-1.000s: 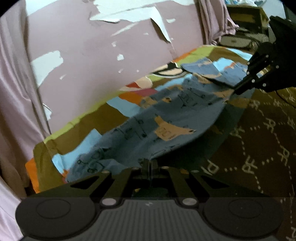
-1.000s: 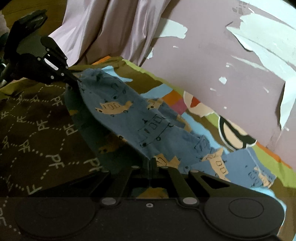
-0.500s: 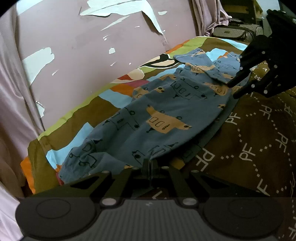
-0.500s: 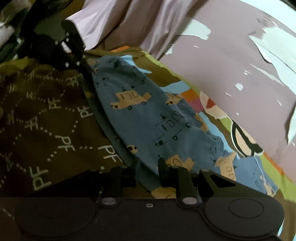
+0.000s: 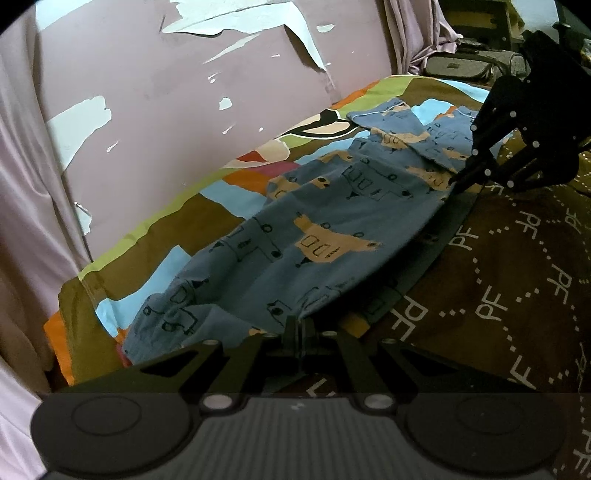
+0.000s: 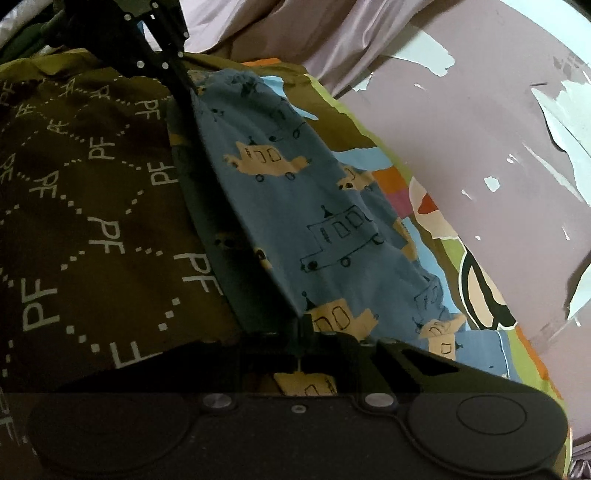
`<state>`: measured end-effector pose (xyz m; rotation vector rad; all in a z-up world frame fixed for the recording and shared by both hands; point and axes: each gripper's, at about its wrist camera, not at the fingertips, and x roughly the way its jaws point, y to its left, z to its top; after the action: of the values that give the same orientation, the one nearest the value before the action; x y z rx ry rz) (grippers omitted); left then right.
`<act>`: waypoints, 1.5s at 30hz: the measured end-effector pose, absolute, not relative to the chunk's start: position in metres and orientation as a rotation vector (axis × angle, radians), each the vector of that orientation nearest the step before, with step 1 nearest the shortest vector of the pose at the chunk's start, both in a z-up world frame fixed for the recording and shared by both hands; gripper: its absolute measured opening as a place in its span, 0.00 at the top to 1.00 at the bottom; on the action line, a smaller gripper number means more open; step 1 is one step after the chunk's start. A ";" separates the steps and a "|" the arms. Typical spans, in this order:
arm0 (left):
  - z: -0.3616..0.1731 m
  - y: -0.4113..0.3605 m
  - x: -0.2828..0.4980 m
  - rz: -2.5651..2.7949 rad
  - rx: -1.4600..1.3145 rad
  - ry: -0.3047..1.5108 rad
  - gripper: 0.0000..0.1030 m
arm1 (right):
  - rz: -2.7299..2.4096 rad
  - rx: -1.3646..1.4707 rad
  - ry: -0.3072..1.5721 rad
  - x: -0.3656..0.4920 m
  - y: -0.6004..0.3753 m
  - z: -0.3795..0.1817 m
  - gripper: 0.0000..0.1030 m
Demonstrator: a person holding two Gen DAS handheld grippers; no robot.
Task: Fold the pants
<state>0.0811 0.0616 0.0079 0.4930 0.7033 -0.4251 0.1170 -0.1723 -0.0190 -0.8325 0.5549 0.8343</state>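
Observation:
Blue pants (image 5: 325,229) printed with tan cars and black outline buses lie along the far side of a bed; they also show in the right wrist view (image 6: 314,206). My left gripper (image 5: 297,326) is shut on the near edge of the pants and holds it raised. It shows at the top left of the right wrist view (image 6: 186,83). My right gripper (image 6: 301,325) is shut on the same edge further along, and shows at the right of the left wrist view (image 5: 456,182). The edge stretches taut between both grippers, above a lower layer of the pants.
A brown blanket (image 5: 517,280) with white "PF" lettering covers the near side of the bed. A multicoloured patchwork sheet (image 5: 207,206) lies under the pants. A mauve wall with peeling paint (image 5: 184,92) runs behind. Pink curtains (image 6: 314,33) hang at the ends. Bags (image 5: 469,64) stand far right.
The right gripper, open half a second ago, has shut on the pants' edge. The edge is lifted taut between both grippers again.

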 end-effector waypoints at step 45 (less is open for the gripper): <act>0.014 0.104 0.134 0.072 0.370 0.972 0.94 | 0.720 -0.517 0.645 0.144 -0.202 -0.015 0.33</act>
<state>0.1340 0.1038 0.0145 0.3697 0.9725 0.0723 0.1444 -0.2020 -0.0148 -0.5167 0.6452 0.7196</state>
